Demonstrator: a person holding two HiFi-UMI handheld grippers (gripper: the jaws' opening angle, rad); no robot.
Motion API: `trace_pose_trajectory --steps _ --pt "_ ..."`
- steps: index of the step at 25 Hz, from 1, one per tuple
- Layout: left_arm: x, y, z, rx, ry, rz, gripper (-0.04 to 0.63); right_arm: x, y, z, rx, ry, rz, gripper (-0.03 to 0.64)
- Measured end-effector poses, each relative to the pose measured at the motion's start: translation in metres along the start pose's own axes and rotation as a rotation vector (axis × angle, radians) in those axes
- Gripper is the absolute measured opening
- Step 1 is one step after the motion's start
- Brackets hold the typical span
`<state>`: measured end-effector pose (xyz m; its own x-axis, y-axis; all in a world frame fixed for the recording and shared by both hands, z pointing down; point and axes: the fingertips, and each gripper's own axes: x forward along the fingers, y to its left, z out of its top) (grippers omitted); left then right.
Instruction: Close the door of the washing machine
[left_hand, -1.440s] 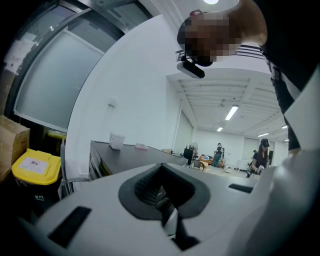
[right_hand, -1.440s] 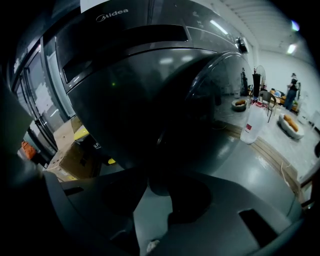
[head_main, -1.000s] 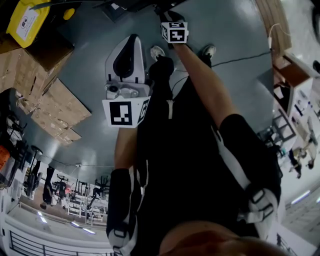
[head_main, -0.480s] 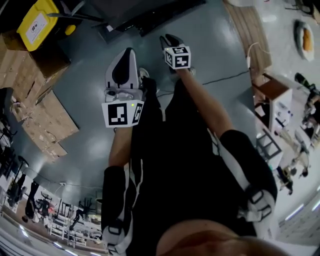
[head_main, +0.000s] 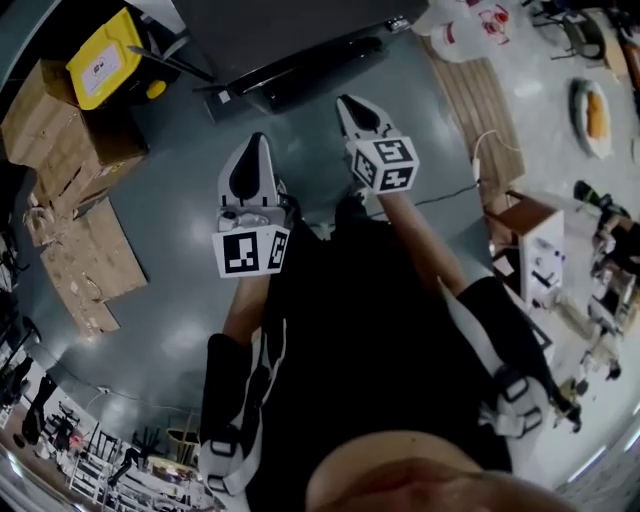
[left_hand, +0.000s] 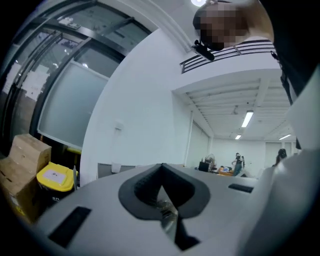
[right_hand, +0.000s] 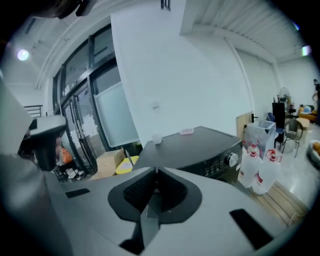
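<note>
The dark grey washing machine (head_main: 285, 35) stands in front of me; the right gripper view shows its flat top and control panel with a knob (right_hand: 231, 159). Its door is hidden in every view. My left gripper (head_main: 253, 145) is held out level over the floor, short of the machine, its jaws shut and empty (left_hand: 161, 167). My right gripper (head_main: 350, 103) is held beside it, closer to the machine's front edge and tilted slightly down. Its jaws (right_hand: 155, 172) have just been closing and now meet with nothing between them.
A yellow bin (head_main: 105, 60) and cardboard boxes (head_main: 60, 140) stand left of the machine. White plastic jugs (right_hand: 262, 160) on a wooden pallet (head_main: 480, 110) stand to its right. A cable (head_main: 440, 195) runs across the grey floor, and a small white stand (head_main: 535, 250) is further right.
Both grippers have risen, the right one much more, and now sit side by side. The head view has tipped forward, bringing the washing machine's top into sight.
</note>
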<state>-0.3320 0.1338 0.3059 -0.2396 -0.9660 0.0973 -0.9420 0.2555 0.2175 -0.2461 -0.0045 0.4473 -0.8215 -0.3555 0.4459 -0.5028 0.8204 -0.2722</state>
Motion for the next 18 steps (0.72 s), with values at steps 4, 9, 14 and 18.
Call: trace_pose_trajectory --steps 4,9,14,18 --pt "-0.016 -0.016 0.023 -0.008 -0.05 0.056 0.005 -0.056 0.009 0.04 0.005 -0.077 0.014 0.014" --pt "-0.022 -0.024 0.031 -0.012 -0.041 0.033 0.005 -0.104 0.029 0.077 -0.056 -0.171 0.008 0.014" --pt "-0.027 -0.043 0.027 0.064 -0.017 -0.007 0.005 -0.139 0.04 0.082 -0.058 -0.218 0.005 0.009" --pt "-0.028 -0.047 0.027 0.073 -0.027 -0.04 0.005 -0.144 0.054 0.082 -0.06 -0.232 0.013 0.007"
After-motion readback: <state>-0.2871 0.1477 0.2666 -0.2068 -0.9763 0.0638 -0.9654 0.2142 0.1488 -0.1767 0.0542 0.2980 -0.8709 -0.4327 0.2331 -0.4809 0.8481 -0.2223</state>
